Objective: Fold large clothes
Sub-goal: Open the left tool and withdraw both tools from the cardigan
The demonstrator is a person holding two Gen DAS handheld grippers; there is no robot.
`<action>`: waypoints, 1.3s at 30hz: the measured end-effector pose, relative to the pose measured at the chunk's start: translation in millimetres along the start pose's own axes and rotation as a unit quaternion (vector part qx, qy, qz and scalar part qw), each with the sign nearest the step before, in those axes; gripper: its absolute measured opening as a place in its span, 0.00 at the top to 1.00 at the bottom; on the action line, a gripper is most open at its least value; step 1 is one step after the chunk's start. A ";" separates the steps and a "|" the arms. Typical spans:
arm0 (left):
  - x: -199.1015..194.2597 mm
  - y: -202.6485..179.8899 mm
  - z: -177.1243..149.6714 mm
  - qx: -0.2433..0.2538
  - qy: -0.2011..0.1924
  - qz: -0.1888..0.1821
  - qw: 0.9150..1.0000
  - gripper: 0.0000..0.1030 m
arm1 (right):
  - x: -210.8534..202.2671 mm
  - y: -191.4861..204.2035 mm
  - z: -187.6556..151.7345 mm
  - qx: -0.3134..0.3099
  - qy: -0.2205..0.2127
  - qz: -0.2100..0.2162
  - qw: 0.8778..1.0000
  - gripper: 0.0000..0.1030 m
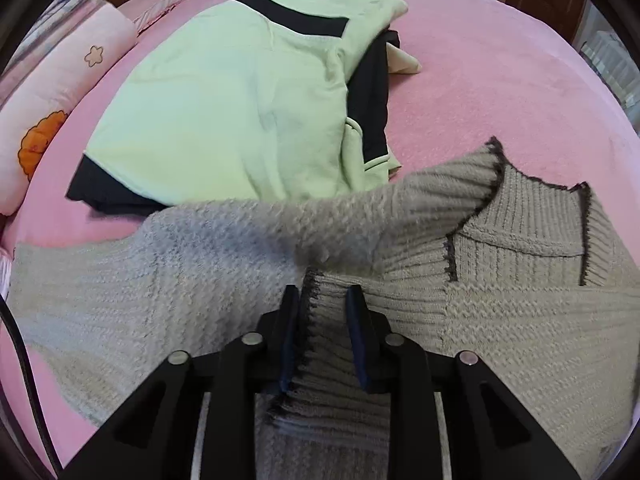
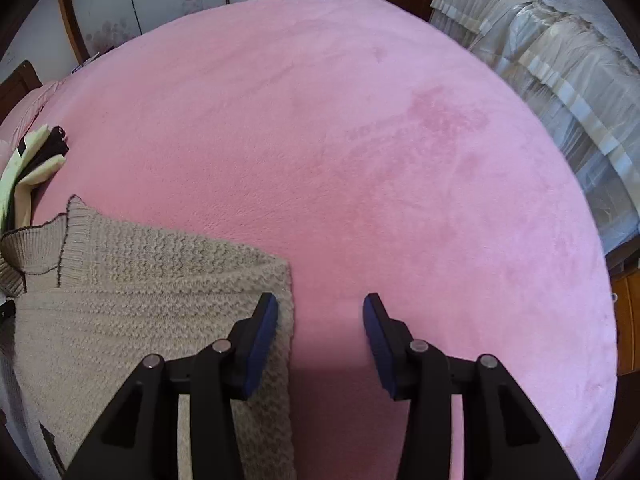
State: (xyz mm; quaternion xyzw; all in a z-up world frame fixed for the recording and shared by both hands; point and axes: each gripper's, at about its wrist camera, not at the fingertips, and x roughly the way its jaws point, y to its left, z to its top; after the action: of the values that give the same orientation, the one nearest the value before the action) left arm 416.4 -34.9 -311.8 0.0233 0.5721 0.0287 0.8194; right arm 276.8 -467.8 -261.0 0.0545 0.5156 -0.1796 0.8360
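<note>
Left claw (image 1: pixel 323 300): clenched on the dark-trimmed ribbed cuff of the beige knit sweater (image 1: pixel 500 312).
Right claw (image 2: pixel 320 320): released, over the sweater's right edge.
Sweater: spread at the pink bed's (image 2: pixel 360 140) near edge.
Green garment (image 1: pixel 224 112): beyond it.

pink bedspread (image 2: pixel 400 140) open on the right, green garment (image 1: pixel 224 112) crowding the left
</note>
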 end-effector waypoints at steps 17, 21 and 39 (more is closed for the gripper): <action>-36.1 -45.7 -92.0 0.011 -0.002 -0.023 1.000 0.67 | -39.0 74.6 -111.5 -0.116 0.013 0.064 0.991 0.86; -38.8 -47.0 -92.0 0.014 0.006 -0.019 1.000 0.67 | -42.2 49.7 -111.1 -0.105 0.017 0.060 0.992 0.98; -218.0 -64.8 -112.4 0.047 -0.024 -0.061 0.997 0.26 | -177.4 25.0 -89.2 -0.068 0.026 0.125 0.989 0.83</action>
State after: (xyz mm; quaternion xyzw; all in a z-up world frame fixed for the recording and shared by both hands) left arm 237.3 -115.1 -151.0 0.0273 0.5531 -0.0487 0.8312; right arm 138.9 -376.6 -148.2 0.0658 0.5370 -0.0365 0.8402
